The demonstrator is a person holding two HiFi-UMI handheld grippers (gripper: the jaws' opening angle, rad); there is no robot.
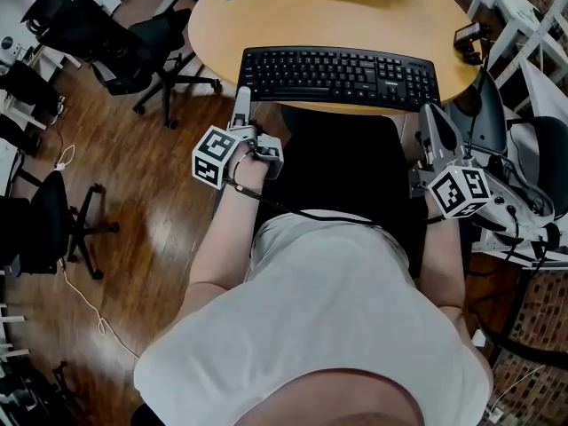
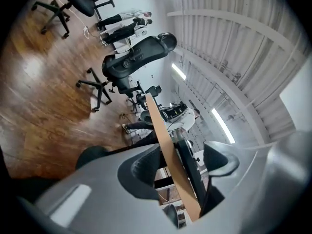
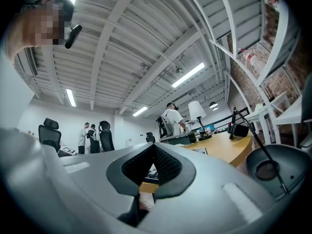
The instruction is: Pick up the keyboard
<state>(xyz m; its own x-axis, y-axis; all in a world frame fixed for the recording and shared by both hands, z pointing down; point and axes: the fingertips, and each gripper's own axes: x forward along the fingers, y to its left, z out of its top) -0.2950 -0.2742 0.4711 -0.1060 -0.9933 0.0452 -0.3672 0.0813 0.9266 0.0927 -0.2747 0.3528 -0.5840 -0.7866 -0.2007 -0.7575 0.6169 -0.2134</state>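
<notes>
There is one black keyboard (image 1: 342, 76) here, lying flat along the near edge of the single round wooden desk (image 1: 293, 16), directly ahead of the seated person. That person holds two grippers, one in each hand, and each carries one cube of black-and-white square markers.

The left gripper (image 1: 241, 105) is held at the keyboard's left end, just at the desk's rim. In the left gripper view its fingers (image 2: 141, 174) stand wide apart. The desk top, seen edge-on as a tan slab, runs between them together with the dark strip of the keyboard lying on it. Neither pad presses on anything.

The right gripper (image 1: 435, 122) sits just off the desk's edge, near the keyboard's right end but apart from it. In the right gripper view its fingers (image 3: 168, 167) are pressed together with nothing between them.

On the wood floor (image 1: 142, 202) to the left stand at least three black office chairs (image 1: 133, 51). The right gripper view shows three people (image 3: 173, 118) standing at the back of the room, and one white-shaded lamp (image 3: 196, 111).

The lettering on the keys is too small to read, and the cubes bear only patterns.
</notes>
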